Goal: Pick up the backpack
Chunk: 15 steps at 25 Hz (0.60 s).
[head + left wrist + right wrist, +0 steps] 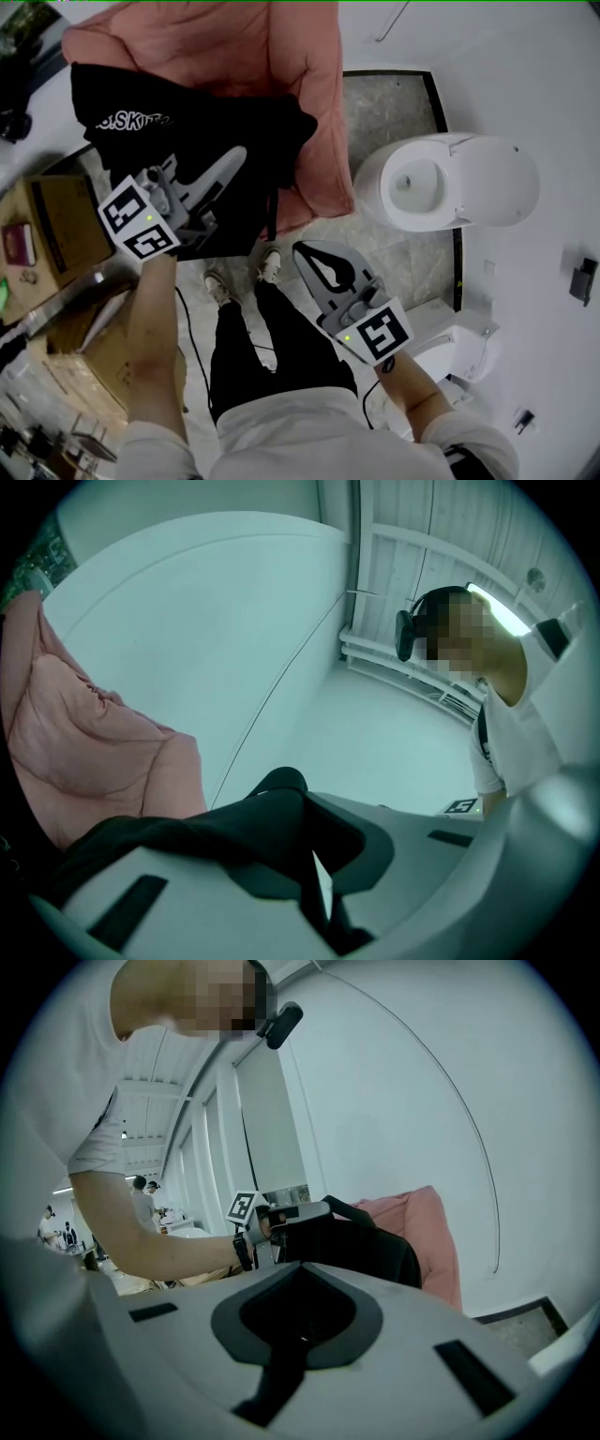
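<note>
The black backpack [197, 131] with white lettering hangs against a pink cushioned seat [234, 47]. My left gripper [234, 159] is shut on a fold of its black strap; in the left gripper view that strap [272, 822] runs between the jaws of the left gripper [319, 855]. My right gripper [303, 249] is lower right of the bag, apart from it, jaws shut with nothing in them. The right gripper view looks past the shut right gripper [298, 1274] to the backpack [361, 1241] and the pink seat [427, 1232].
A white toilet [441, 183] stands on a grey tiled patch [394, 103] to the right, with another white fixture [459, 352] nearer me. Cardboard boxes [56, 225] sit at the left. My own legs and shoes [239, 281] are below the bag.
</note>
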Available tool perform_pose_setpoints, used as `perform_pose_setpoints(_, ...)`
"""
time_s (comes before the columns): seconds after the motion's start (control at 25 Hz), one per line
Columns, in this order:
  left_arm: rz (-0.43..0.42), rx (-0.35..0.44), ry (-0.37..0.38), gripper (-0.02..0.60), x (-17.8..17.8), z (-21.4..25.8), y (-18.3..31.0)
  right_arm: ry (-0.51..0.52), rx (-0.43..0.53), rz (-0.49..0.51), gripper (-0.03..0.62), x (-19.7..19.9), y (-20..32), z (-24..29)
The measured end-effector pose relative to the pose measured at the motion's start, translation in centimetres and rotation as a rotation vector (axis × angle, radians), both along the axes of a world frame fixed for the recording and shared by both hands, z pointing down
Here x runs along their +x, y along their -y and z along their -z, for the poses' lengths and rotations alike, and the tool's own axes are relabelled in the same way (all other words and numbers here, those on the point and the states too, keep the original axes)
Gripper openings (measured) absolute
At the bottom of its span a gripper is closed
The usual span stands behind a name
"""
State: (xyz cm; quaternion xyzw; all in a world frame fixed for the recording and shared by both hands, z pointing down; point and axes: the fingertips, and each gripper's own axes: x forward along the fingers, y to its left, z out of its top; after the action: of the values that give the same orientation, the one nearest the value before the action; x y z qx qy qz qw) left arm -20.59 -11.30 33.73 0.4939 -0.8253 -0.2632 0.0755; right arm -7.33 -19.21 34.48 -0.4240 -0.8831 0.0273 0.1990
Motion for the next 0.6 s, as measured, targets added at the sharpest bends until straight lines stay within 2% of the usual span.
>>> perform_pose_setpoints(0.2,0.050,-0.027,-0.014,0.026,0.2,0.8,0.4,0.019,-0.004,-0.033,0.020,0.4,1.0,1.1)
perform_pose_setpoints(0.6,0.110,-0.060,0.012,0.023,2.0,3.7,-0.7,0.046,-0.018,-0.106,0.020,1.4,2.9,2.8)
